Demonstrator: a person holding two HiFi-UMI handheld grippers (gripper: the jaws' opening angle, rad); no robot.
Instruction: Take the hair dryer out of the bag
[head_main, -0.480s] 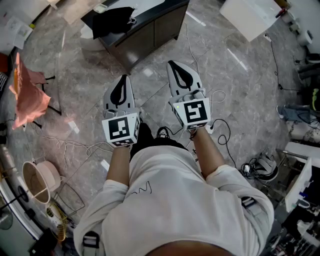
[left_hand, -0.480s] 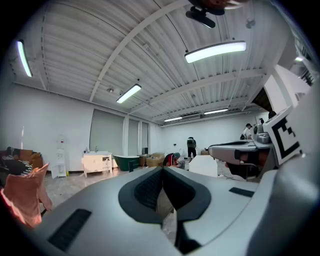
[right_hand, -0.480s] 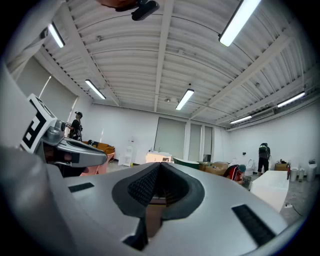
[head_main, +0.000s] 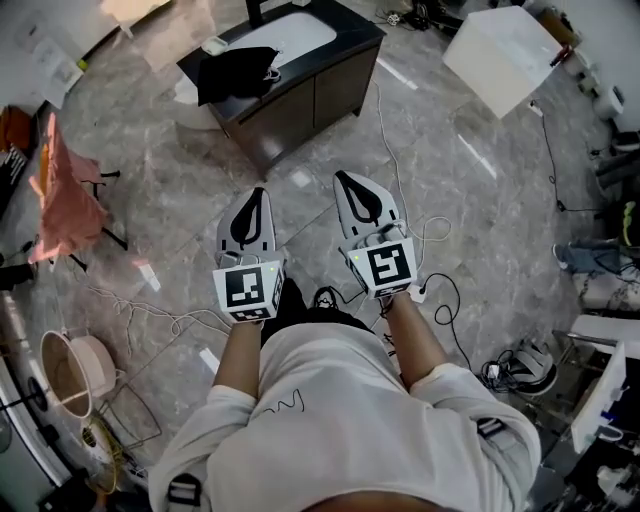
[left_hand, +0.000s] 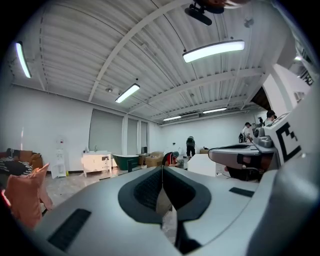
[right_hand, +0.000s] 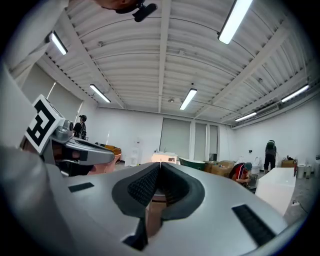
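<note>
At the far left a pink cloth (head_main: 65, 195) hung on a stand, out of the way. The black bag (head_main: 235, 68) lay on the dark cabinet (head_main: 300, 90) ahead, well apart from the 2 grippers; the hair dryer was not visible (presumably inside). The left gripper (head_main: 254, 200) had its jaws closed on nothing, as had the right gripper (head_main: 352, 188). The sound approach seemed to be to step closer, open both, pin the bag with 1 and reach in with the other.
</note>
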